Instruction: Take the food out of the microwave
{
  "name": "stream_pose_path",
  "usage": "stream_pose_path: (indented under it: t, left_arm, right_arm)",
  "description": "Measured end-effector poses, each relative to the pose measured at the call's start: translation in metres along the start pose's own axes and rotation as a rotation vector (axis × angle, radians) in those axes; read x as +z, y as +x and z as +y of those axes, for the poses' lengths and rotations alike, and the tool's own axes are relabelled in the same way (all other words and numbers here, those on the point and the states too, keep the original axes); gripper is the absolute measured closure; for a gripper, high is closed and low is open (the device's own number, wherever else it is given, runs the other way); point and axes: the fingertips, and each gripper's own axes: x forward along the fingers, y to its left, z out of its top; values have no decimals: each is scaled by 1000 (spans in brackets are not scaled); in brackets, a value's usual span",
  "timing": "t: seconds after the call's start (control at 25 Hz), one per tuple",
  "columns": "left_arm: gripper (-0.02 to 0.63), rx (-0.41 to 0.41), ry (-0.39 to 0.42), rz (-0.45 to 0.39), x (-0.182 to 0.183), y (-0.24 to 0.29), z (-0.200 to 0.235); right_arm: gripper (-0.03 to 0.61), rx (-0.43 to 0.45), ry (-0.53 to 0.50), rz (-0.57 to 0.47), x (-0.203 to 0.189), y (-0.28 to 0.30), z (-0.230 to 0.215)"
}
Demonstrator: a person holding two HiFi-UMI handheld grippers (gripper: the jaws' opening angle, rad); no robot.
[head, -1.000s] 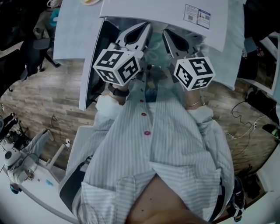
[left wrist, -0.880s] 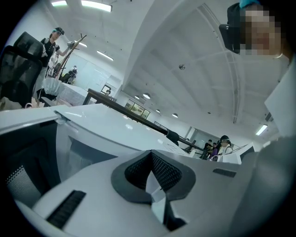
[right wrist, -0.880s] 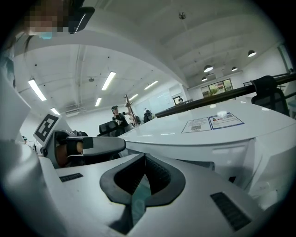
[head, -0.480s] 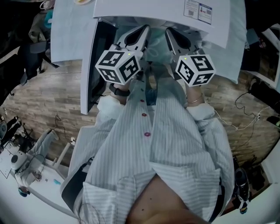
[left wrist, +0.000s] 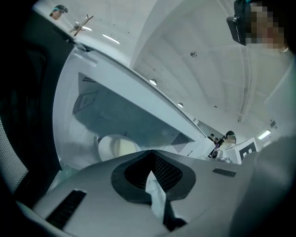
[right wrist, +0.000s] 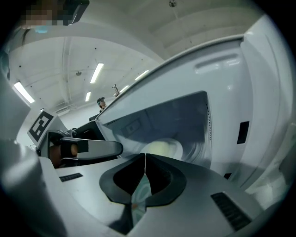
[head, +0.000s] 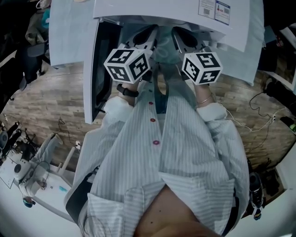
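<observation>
Microwave door (head: 98,69): swung open, standing out to the left of the left jaws; in the left gripper view it is the dark mass along the left edge (left wrist: 25,120).

Left gripper (head: 152,33): its jaws are nearly together, pinched on a thin pale edge that runs down from where the tips meet (left wrist: 149,157). It points into the open front of the microwave (head: 157,8).

Teal dish (head: 163,50): lies between the two pairs of jaws, held at its left edge (left wrist: 156,196) and its right edge (right wrist: 140,192). From the head view it sits at the mouth of the microwave, just ahead of the person's shirt (head: 180,139).

Food: cannot be made out on the dish in any view; the gripper bodies cover most of the dish.

Right gripper (head: 179,33): its jaws are also closed to a slit (right wrist: 144,158), with the teal edge clamped in the lower part of the slit. It sits level with the left gripper and just beside it, and that gripper shows to the left in the right gripper view.

Cavity (right wrist: 171,118): straight ahead of both pairs of jaws and above them, grey-walled and open.

Pale round shape (left wrist: 118,147): low in the cavity, beyond the jaw tips and apart from them; it also shows in the right gripper view (right wrist: 162,148). It is too blurred to say what it is.
</observation>
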Motion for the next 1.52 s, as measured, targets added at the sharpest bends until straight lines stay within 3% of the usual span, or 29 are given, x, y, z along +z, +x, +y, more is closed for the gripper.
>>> stream_pose_path:
  t: [0.52,1.08,1.24,1.36,1.52]
  left_arm:
    - [604,48,-79,12,-25,16,32]
    - [601,82,-241,-2,-48,19,56]
    - [538,75,-299,-7,-49,21,59]
    - [497,90,-329,-14,-51,22,65]
    - [471,106,-382,-19,-52,26,71]
  right_arm:
    - [545,-34,115,43,-35,26,-18]
    - [543,-16,277,35,-49,39,-19]
    - [534,-17,298,39,-50,43,-18]
    - [462,-11,328,50,-53,46,-18]
    - [438,-15,372,52,-58,50,-21]
